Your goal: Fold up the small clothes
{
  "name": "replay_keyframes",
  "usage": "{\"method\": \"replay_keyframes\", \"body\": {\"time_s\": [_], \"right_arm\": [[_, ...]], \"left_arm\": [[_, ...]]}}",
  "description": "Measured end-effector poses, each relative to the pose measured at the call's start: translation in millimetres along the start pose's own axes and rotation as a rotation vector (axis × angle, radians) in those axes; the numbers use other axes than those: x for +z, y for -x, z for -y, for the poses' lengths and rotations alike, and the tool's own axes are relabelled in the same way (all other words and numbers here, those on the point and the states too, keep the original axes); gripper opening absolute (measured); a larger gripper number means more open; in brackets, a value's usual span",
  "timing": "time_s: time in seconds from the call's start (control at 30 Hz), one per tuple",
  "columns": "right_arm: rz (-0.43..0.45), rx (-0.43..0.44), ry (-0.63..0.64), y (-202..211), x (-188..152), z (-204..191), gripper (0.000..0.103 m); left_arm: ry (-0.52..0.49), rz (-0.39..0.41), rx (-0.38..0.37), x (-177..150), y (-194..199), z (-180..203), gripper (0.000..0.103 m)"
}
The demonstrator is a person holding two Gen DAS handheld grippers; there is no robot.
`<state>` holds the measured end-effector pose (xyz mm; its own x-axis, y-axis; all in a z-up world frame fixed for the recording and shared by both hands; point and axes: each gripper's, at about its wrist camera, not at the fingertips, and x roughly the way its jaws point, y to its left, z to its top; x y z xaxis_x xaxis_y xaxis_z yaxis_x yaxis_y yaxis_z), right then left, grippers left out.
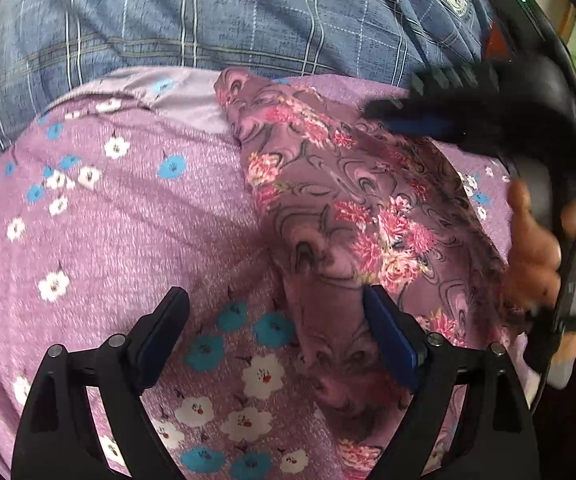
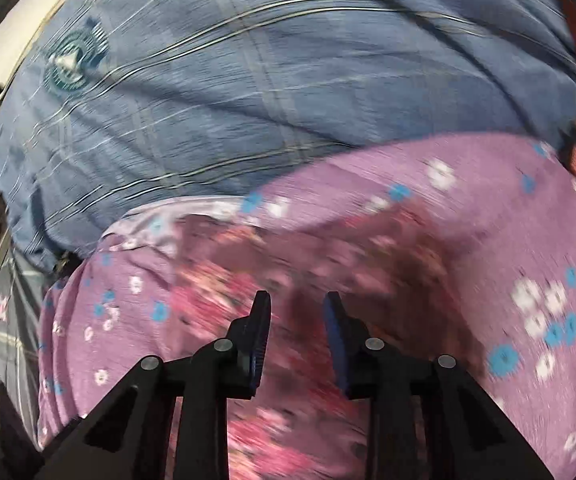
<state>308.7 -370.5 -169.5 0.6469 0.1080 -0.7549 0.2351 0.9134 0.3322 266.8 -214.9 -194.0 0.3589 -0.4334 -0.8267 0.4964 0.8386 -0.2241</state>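
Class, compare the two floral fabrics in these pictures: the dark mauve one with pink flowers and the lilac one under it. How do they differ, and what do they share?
1. The mauve cloth carries pink blooms on dark swirls; the lilac fabric carries scattered blue and white flowers.
2. The mauve cloth is darker than the lilac fabric.
3. The mauve cloth lies bunched on top as a narrow strip; the lilac fabric spreads wide beneath.
Both are purple-toned florals.
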Motion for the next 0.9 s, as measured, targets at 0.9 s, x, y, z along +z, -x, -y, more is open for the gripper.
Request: {"method": "replay_keyframes", "body": {"time_s": [0.9], "right_arm": [[-0.042, -0.033, -0.200, 67.8, -114.2, 64.2, 0.036]], "left_arm": [[-0.045, 0.009, 0.081, -27.6, 0.9, 14.4, 0.102]]}}
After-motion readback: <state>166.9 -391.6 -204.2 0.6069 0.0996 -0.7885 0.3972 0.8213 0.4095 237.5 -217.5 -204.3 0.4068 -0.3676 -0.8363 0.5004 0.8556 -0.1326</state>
